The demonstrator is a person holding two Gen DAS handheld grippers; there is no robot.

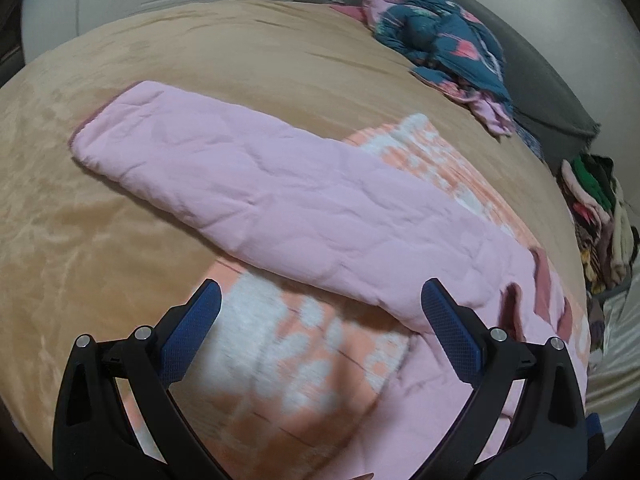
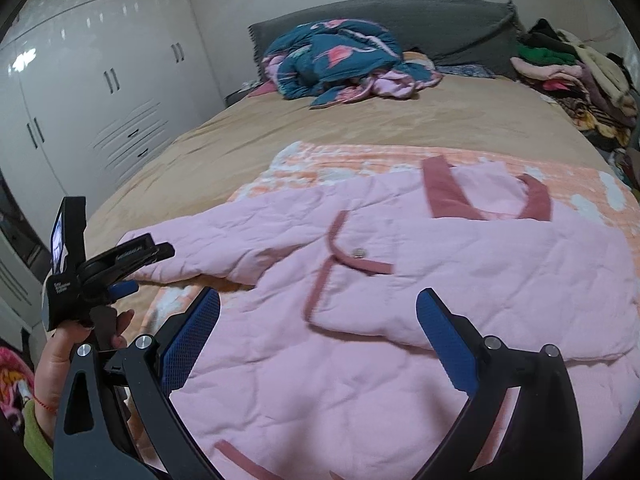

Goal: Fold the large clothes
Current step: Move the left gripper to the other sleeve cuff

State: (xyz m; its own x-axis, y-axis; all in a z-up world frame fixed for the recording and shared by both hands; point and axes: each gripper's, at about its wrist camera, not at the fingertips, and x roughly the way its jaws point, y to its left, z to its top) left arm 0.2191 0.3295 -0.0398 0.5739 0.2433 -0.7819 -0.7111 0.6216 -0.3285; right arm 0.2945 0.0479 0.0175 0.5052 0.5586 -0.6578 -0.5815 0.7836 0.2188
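Closest in, the left claw (image 1: 318,334) hangs spread wide and empty just over the near edge of the pink quilted jacket (image 2: 400,300), which lies front-up on an orange-and-white blanket (image 1: 280,360) on the bed (image 1: 120,220). The right claw (image 2: 318,338) is likewise spread and holds nothing, poised above the jacket's lower body near the pocket (image 2: 352,296).

The relation that counts is the sleeve (image 1: 240,184): from the left claw it runs ahead and to the left, its long axis slanting away toward the cuff (image 1: 104,120), which rests out on the tan bedcover. In the right wrist view that same sleeve stretches off to the left, beyond the person's left hand (image 2: 60,344), so the left claw is plainly the nearer one (a judgement, not a certainty) to bring it across the body.

Farther back, a teal patterned garment (image 2: 340,60) lies heaped by the grey headboard (image 2: 440,20).
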